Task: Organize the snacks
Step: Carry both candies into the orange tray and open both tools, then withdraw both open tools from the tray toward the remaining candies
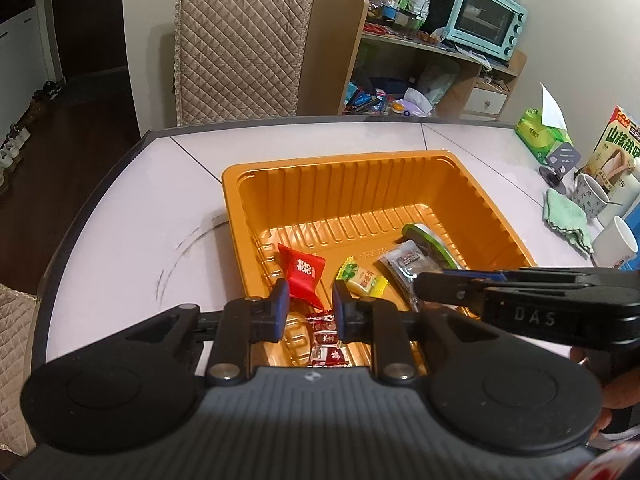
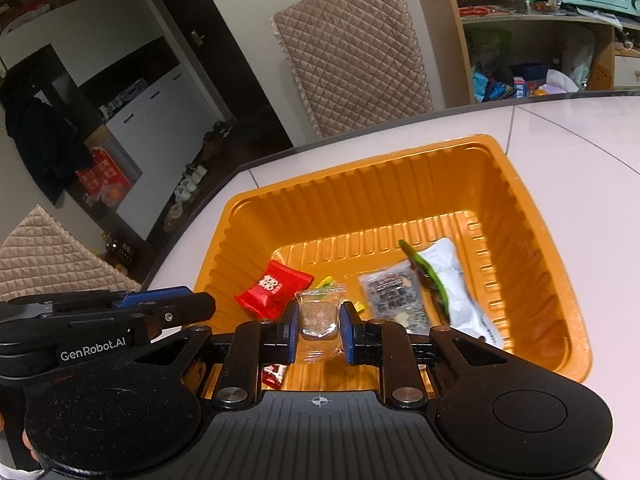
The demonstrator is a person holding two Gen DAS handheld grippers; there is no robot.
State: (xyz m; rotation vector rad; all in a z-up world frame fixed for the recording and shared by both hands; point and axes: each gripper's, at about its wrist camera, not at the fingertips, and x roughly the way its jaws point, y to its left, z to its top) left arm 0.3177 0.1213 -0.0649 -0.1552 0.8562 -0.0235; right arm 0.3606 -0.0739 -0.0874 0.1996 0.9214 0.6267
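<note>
Nearest you, your right gripper pinches a clear packet of brown snack over the near edge of the orange tray. Your left gripper has its jaws drawn close with nothing between them. Beyond lie a red packet, a yellow candy, a grey packet and a green-and-white pouch. Judging from this, most snacks are in; the held packet is left.

tray on table | snack packets in tray | chair behind table
</note>
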